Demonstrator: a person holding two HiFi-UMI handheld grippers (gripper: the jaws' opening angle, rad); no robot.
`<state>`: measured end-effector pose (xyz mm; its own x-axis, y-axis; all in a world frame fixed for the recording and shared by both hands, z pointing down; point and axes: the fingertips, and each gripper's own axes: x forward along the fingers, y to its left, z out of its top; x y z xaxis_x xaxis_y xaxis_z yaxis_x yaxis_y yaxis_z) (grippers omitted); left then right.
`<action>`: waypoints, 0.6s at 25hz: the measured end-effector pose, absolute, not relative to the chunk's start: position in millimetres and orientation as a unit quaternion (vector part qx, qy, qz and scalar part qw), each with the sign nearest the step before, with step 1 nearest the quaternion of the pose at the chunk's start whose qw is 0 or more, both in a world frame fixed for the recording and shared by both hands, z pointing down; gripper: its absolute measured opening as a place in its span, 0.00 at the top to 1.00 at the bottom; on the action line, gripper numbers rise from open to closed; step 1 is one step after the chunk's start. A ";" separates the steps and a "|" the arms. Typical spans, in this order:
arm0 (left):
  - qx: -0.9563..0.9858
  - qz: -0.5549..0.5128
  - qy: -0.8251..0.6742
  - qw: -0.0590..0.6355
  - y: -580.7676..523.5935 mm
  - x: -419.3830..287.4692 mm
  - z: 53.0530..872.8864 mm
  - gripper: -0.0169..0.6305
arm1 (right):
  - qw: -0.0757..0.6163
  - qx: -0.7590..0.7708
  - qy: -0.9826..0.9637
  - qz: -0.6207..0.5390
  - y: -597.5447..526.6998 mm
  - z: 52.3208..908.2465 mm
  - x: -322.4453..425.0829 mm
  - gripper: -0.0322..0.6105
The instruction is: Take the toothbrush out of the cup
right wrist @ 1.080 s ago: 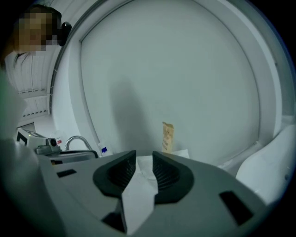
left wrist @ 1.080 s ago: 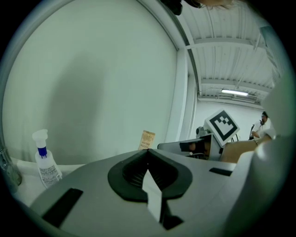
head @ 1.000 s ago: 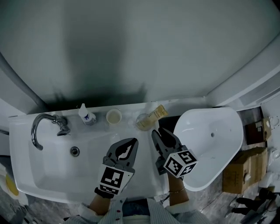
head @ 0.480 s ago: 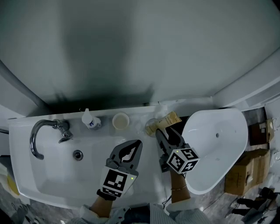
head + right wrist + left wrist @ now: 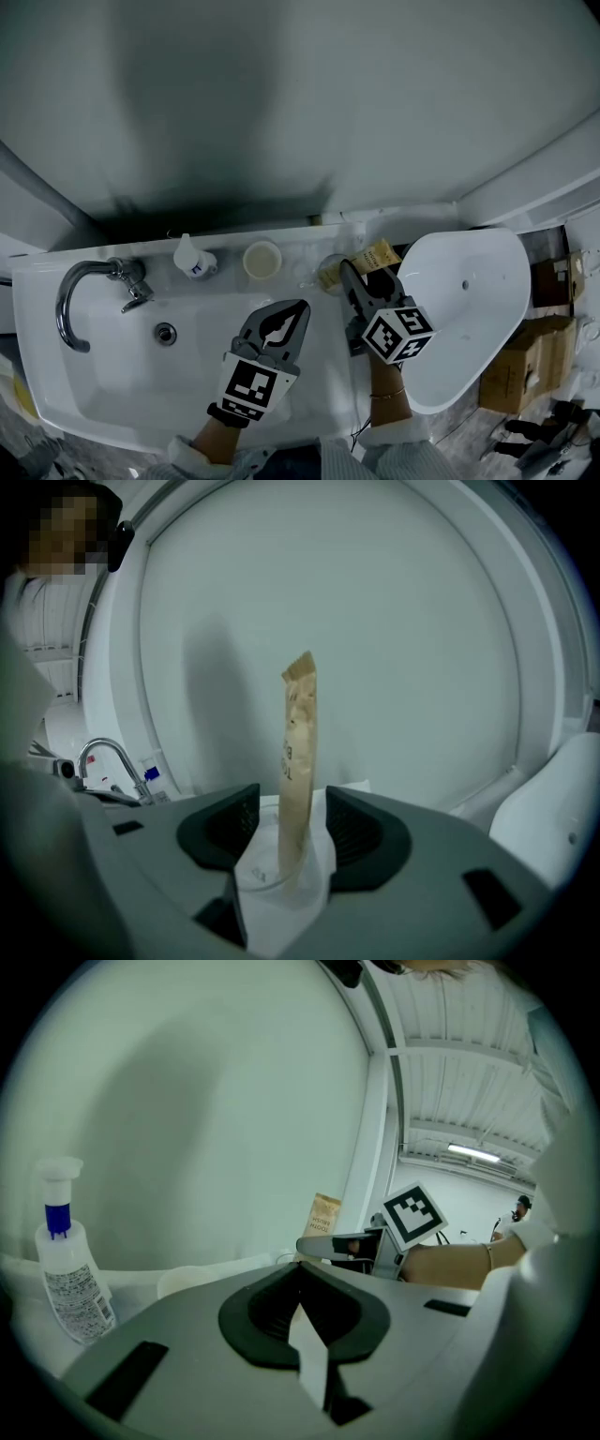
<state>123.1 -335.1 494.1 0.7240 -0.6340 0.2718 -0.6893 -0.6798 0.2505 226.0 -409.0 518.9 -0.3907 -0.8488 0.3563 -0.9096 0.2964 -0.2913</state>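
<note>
Here, item by item.

- Washbasin [image 5: 103, 361]: white, set against a pale wall, with a curved chrome faucet [image 5: 80, 300] at its left.
- Back ledge, left to right in the head view: a small bottle [image 5: 192, 259] with a blue cap, a cream pot [image 5: 262, 260], a clear cup [image 5: 328, 274].
- Toothbrush [image 5: 298, 742]: in a brown paper packet, standing in the clear cup, most of the packet rising above the rim.
- Right tool [image 5: 292, 832]: jaws opening, one on each side of the packet, the cup between them too, pads off the packet.
- Left tool [image 5: 292, 311]: over the washbasin's right part, jaws clenched together on nothing, short of the ledge.
- Right of the washbasin: a white oval tub [image 5: 469, 300] and cardboard boxes [image 5: 511, 375].
</note>
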 end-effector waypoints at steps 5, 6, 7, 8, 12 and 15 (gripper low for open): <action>0.913 0.084 -0.359 0.175 -335.6 121.1 496.7 0.95 | 0.054 0.541 -0.810 0.222 -407.7 511.0 219.3 0.62; 0.913 0.084 -0.359 0.175 -336.5 120.7 496.8 0.95 | 0.054 0.538 -0.811 0.221 -407.1 510.1 217.2 0.62; 0.913 0.083 -0.359 0.176 -337.2 120.2 497.0 0.95 | 0.056 0.535 -0.813 0.221 -406.4 510.1 214.8 0.62; 0.913 0.083 -0.359 0.177 -337.4 119.6 497.5 0.95 | 0.058 0.532 -0.815 0.223 -405.4 510.9 212.2 0.62; 0.912 0.081 -0.359 0.179 -336.9 115.7 499.6 0.95 | 0.076 0.526 -0.817 0.225 -402.4 518.6 203.4 0.62; 0.912 0.078 -0.362 0.176 -338.9 113.2 498.0 0.95 | 0.088 0.526 -0.816 0.222 -401.9 522.0 201.2 0.64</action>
